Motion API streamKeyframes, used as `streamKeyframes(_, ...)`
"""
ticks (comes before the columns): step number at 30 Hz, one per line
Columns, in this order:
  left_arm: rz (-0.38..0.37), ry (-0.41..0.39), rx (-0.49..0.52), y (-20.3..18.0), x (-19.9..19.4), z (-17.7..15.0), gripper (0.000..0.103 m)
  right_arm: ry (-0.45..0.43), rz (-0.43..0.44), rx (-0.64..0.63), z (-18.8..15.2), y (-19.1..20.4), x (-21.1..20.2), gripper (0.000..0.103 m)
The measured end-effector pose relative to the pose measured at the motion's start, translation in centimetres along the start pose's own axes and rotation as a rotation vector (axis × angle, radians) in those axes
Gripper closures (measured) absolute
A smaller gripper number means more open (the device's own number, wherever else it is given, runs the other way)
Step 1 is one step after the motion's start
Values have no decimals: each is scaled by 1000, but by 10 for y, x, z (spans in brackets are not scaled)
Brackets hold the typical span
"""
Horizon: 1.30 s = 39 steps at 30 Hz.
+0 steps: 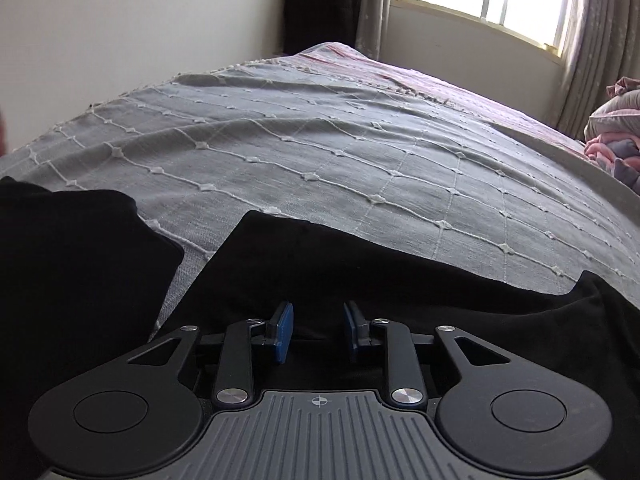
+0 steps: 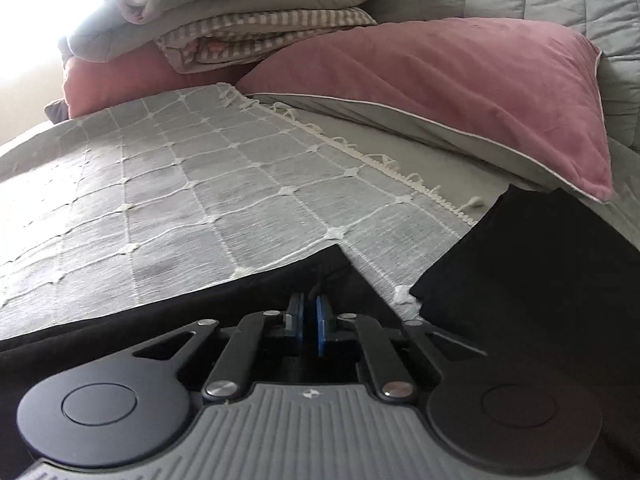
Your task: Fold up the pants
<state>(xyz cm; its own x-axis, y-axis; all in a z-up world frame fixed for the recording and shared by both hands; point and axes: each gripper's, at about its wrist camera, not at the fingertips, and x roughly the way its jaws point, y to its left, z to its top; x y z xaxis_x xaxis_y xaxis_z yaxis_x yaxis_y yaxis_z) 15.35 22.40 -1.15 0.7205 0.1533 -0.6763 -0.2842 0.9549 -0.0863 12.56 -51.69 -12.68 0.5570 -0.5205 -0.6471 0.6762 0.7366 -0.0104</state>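
Your black pants (image 1: pixel 360 264) lie spread on the grey grid-stitched bedspread (image 1: pixel 320 152), and both tools are low over the fabric near its edge, which suits a two-handed lift for a fold.

Your left gripper (image 1: pixel 318 330) has its blue pads (image 1: pixel 285 332) spread apart with a clear gap between them. Dark cloth sits beneath and ahead of them, but nothing is caught in the gap, so this hand looks ready to take a hold, not yet holding. A separate dark piece (image 1: pixel 72 264) lies to the left with a wedge of bedspread between it and the main cloth; whether it is the other leg or another garment, you cannot tell from here.

Your right gripper (image 2: pixel 310 320) has its pads nearly pressed together, and a thin ridge of black fabric rises between them, so it appears to be pinching the pants (image 2: pixel 240 296) close to a corner of the cloth. That corner grip makes sense: it gives you a straight edge to carry over. Another black panel (image 2: pixel 540 272) lies to the right, its far end tucked under the corner of the pink pillow (image 2: pixel 460 92); a strip of bedspread (image 2: pixel 200 184) separates it from the pinched part.

Behind, folded quilts (image 2: pixel 240 12) are stacked on a second pink pillow, well apart from your work.

Judging from this, the fold has barely begun. If you lift with the right alone, the cloth will likely sag and skew, so close the left first.
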Motion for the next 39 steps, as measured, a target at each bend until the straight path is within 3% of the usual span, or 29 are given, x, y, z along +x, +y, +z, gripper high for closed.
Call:
streamKeyframes(3,-14,-19,-63,11,-5,7,74,-11,-84,-6,2,0,-4,70)
streamKeyframes(7,35,-39,-99,25,-7,12,74,-50,-177,15,8,-9,-15,70)
streamKeyframes(10,41,14,-39,19,7,6,72,-36,-187,-3,9,-6,-14,69)
streamKeyframes(13,98,-2,62,5,8,3,71,0,-210,-60,1,4,-5,66)
streamKeyframes(16,110,6,94,-2,7,1,70,3,-245,-123,-1,11,-9,53)
streamKeyframes(17,111,3,110,-5,5,2,69,5,-241,-126,0,13,-13,46)
streamKeyframes(20,58,-4,138,-12,-1,2,50,-5,-196,-143,6,24,-29,30)
streamKeyframes(21,48,-5,148,-15,-2,1,48,-11,-179,-156,8,29,-34,25)
streamKeyframes(26,68,0,193,-27,1,-2,48,14,-101,-162,6,48,-46,22)
streamKeyframes(31,33,-16,193,-34,-7,0,48,52,10,-276,-4,80,-49,17)
streamKeyframes(34,18,-20,203,-37,-8,-1,46,70,12,-313,-13,87,-37,15)
streamKeyframes(36,20,-1,193,-35,-3,-2,46,60,20,-280,-13,79,-32,10)
streamKeyframes(39,30,6,190,-33,0,-2,46,72,-6,-172,-3,55,-27,10)
